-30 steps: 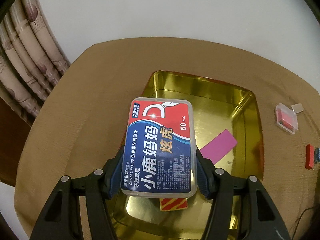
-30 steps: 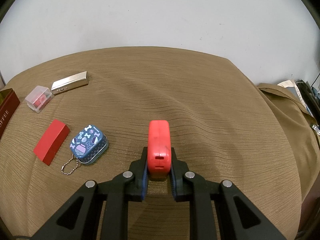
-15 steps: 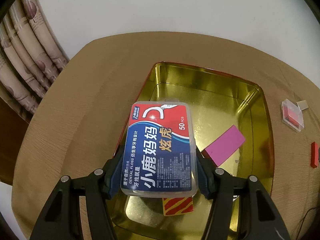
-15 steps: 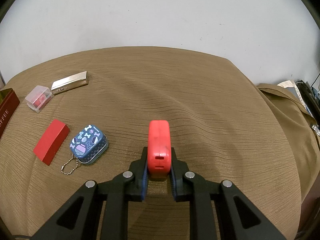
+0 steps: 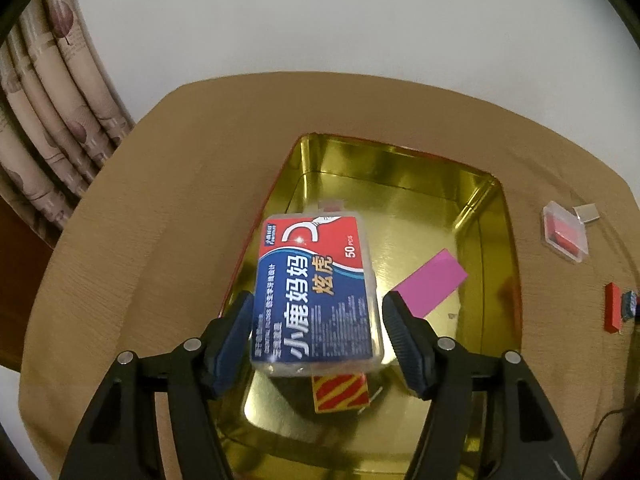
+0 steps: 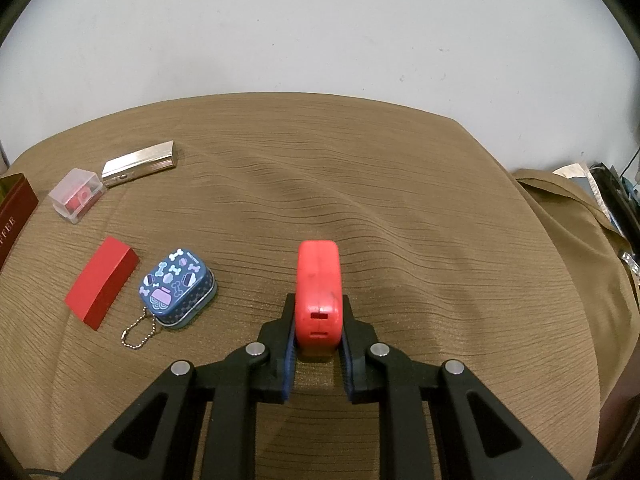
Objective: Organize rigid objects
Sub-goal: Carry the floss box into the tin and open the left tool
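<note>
— Across the upper half of the right wrist view, how much room is free?

— Plenty. The cloth (image 6: 380, 184) is bare from centre to the right edge; everything else sits at left: a silver bar (image 6: 140, 163), a clear case (image 6: 77, 196), a red block (image 6: 102, 283) and a blue tin (image 6: 178, 286) with a bead chain. Block and tin lie just beside each other.

— And the right gripper (image 6: 319, 354)?

— Clamped tight on a red case (image 6: 319, 294), which stands on edge between the pads, low centre of frame.

— What about the left wrist view?

— The left gripper (image 5: 318, 338) hangs over a gold tray (image 5: 492, 264) at mid-frame. Its jaws have just been opening, and a floss box (image 5: 316, 292) lies between them: clear plastic, red-and-blue label, white lettering, "50 PCS". There is a gap at the right pad; at the left pad I cannot tell whether it touches.

— What is in the tray?

— A pink card (image 5: 430, 282) at right and a red-and-yellow striped piece (image 5: 340, 392) under the box's near end. The far part of the tray is open gold floor.
</note>
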The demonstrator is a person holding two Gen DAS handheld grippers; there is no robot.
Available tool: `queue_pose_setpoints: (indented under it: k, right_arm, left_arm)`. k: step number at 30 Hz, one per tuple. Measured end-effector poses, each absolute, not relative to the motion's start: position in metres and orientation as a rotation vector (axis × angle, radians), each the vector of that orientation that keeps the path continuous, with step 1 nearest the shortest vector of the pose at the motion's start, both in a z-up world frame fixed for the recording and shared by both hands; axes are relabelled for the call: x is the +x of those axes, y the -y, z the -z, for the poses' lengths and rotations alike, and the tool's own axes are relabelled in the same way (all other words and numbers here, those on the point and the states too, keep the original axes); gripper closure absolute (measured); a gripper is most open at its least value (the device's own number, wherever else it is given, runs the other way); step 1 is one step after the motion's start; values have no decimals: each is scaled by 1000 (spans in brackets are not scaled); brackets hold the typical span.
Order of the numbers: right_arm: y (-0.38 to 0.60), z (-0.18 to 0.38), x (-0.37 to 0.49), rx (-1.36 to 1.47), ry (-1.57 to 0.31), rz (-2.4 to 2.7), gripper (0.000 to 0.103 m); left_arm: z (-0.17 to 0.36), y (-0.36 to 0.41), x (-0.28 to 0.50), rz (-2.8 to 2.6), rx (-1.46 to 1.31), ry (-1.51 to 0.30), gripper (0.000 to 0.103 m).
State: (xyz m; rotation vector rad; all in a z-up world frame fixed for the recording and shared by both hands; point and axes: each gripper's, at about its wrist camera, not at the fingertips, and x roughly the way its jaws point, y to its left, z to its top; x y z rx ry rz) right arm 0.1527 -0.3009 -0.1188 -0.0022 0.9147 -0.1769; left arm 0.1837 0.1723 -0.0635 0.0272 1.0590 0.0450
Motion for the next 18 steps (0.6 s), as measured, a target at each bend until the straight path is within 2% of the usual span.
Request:
queue_pose_setpoints:
  k: [9,18]
  right_arm:
    - [301,118,152,-1,-915,176,85]
    - [300,119,154,-19,-918,180,85]
  left_arm:
    - [38,-175,139,-127,96,-955,38]
    - [28,-188,106,-204,105,-897,29]
